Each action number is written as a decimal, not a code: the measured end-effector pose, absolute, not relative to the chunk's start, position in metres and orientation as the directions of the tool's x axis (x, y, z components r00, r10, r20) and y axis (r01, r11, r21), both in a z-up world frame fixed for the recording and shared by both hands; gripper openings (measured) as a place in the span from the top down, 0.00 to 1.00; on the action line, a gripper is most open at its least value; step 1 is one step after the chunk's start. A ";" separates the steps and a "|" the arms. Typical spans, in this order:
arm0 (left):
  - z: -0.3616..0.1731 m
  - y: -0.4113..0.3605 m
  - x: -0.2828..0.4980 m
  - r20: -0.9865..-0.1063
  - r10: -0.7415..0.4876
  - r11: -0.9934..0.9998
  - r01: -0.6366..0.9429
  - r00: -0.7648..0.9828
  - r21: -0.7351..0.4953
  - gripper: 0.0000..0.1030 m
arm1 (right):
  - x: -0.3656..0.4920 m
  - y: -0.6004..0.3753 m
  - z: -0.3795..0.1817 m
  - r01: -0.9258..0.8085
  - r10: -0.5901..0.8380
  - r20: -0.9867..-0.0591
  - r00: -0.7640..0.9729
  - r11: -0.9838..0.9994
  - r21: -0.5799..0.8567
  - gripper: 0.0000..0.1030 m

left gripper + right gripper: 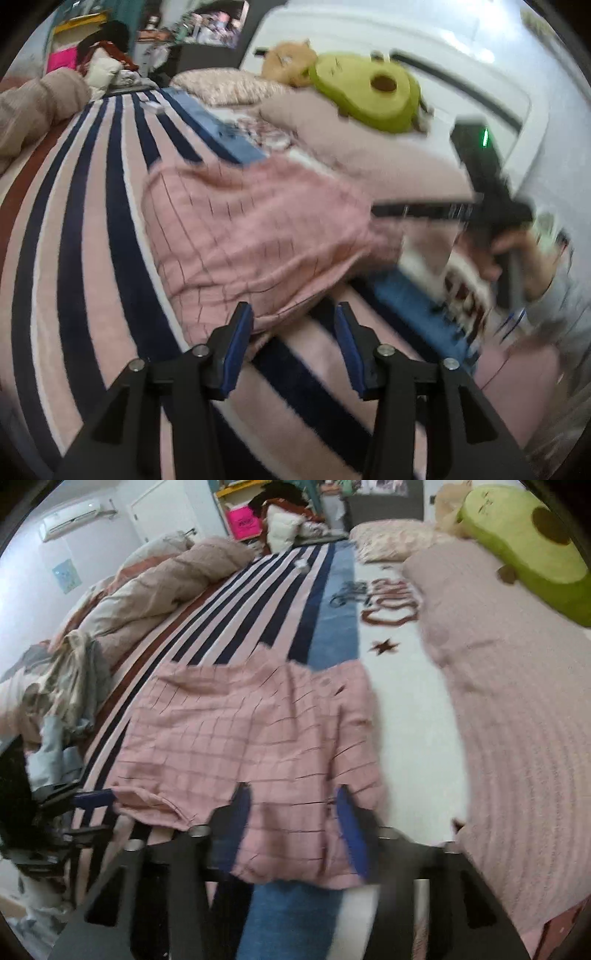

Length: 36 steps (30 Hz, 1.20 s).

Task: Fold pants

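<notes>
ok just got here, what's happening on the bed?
A person holding a gripper in each hand is folding pink checked pants on a striped blanket. The left gripper is open at the pants' near edge, with nothing between its fingers. The right gripper is also open, its fingers either side of the pants' near hem, not closed on it. The pants lie partly bunched, the fold unfinished. A green plush sits on a pillow beside them.

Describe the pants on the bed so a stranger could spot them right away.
Start at the bed's striped blanket, pink and navy. The pants lie flat across it, just ahead of the right tool. Unlike the plain pink pillow beside them, they are pink with a thin dark grid.
</notes>
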<state>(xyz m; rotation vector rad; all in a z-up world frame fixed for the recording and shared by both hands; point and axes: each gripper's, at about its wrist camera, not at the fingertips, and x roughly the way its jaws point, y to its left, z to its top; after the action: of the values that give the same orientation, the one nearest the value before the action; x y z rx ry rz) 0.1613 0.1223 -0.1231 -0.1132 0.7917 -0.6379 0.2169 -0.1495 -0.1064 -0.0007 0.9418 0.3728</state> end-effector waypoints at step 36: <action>-0.165 0.170 0.260 -0.626 -0.483 0.853 0.168 0.613 -0.493 0.41 | 0.311 -0.118 -0.126 -0.507 0.306 -0.771 0.558 0.862 -0.024 0.83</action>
<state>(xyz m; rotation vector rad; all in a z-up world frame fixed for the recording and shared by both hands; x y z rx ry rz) 0.2603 0.1700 -0.1655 -0.4113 0.8325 -0.3874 0.3110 -0.1180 -0.1259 -0.2556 0.8534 0.4856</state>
